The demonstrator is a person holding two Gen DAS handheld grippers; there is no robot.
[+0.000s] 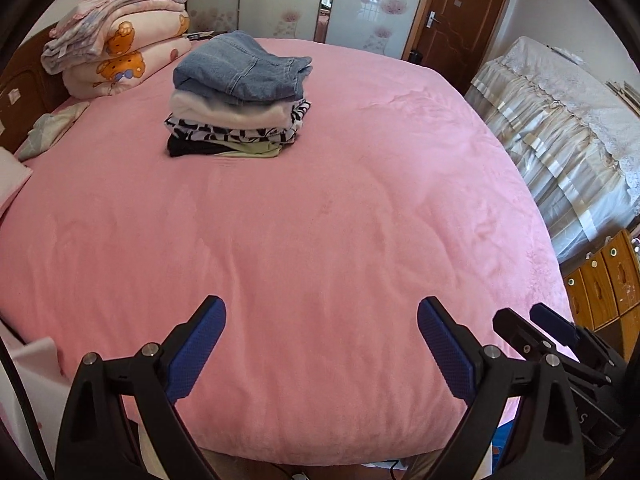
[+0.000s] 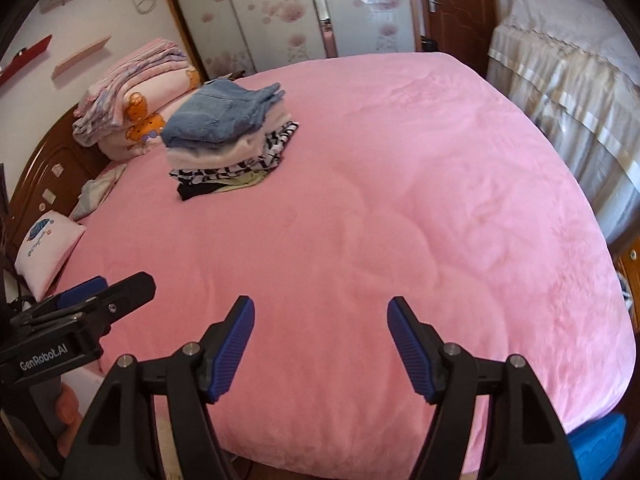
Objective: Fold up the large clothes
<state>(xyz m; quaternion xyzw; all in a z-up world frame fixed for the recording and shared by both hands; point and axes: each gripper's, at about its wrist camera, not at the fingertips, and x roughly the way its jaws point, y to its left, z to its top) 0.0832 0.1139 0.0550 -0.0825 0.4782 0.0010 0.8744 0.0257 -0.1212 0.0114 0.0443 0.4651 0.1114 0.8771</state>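
Plush pink bedspread [image 1: 320,220], squarely folded clothes stack [image 1: 238,96]

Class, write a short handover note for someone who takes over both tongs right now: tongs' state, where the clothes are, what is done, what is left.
Left tongs: open, nothing between the pads, over the near edge of the pink bed.
Right tongs: open, also empty, beside the left ones.
Clothes: a folded stack sits toward the head of the bed, denim piece on top, next to the folded quilts.
Done: the stack looks neatly folded.
Left: no unfolded garment shows on the bed; whether more clothes wait out of view cannot be told.
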